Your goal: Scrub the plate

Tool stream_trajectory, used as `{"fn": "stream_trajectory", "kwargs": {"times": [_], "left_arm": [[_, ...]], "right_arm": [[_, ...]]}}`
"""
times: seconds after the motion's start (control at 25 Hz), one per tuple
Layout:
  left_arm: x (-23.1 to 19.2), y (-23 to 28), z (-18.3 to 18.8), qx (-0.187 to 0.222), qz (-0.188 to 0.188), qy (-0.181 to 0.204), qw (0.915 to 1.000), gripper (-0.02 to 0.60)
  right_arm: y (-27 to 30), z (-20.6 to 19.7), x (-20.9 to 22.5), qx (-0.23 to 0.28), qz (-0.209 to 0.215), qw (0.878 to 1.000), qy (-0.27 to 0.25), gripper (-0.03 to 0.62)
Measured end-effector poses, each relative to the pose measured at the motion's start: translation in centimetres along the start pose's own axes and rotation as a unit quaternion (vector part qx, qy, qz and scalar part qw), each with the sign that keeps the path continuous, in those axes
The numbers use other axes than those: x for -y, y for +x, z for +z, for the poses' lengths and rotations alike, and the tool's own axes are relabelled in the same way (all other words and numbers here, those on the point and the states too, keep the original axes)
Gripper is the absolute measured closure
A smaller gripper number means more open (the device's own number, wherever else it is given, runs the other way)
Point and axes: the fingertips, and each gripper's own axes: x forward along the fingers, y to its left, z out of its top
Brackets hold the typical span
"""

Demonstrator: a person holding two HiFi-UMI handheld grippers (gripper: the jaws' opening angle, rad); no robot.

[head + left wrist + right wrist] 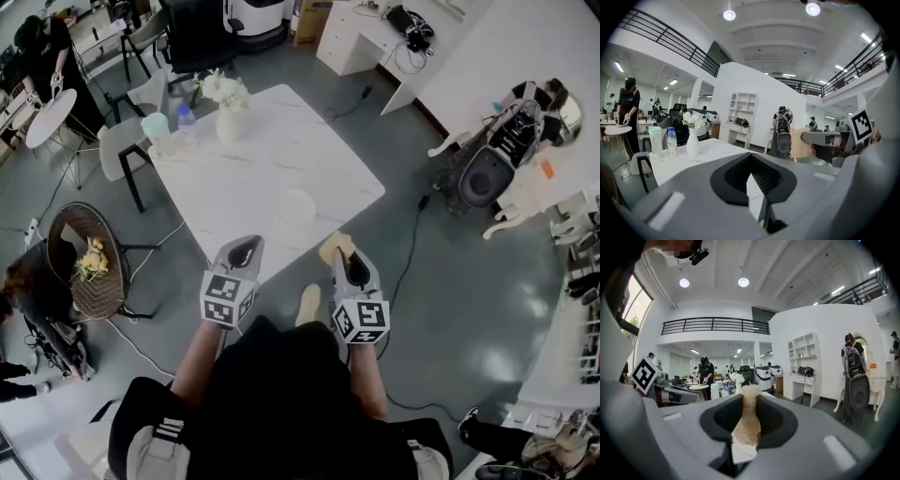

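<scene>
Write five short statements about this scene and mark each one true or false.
1. The right gripper is shut on a sponge. True.
2. The left gripper holds the plate. False: its jaws are together with nothing between them, and the plate lies on the table.
3. A vase of flowers stands on the table. True.
4. The sponge is pressed on the plate. False: it is held clear of the plate, near the table's edge.
5. A bottle stands near the vase. True.
</scene>
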Motion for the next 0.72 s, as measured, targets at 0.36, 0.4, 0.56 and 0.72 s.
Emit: {"fn": "stream_trajectory", "kwargs": {"times": [0.36, 0.4, 0.56, 0.72], "left_arm": [[-0.7, 6.8, 0.2, -0.011, 0.062, -0.033, 0.9975, 0.574], [-0.8, 7.4, 0.3, -0.012, 0.073, -0.035, 0.9966, 0.574], [-1.0, 9.7, 1.2, -0.006, 0.115, -0.049, 0.9921, 0.574], [-1.6, 11.6, 1.0, -0.010, 0.155, -0.061, 0.9860, 0.574]], "right_arm": [[7.7, 0.5, 5.5, 0.000, 0.079, 0.997, 0.003, 0.501], [8.6, 0.7, 6.1, -0.001, 0.090, 0.996, 0.003, 0.500], [11.9, 1.0, 8.1, -0.006, 0.137, 0.991, -0.001, 0.500], [14.8, 0.4, 9.0, -0.020, 0.183, 0.983, -0.009, 0.500]]}}
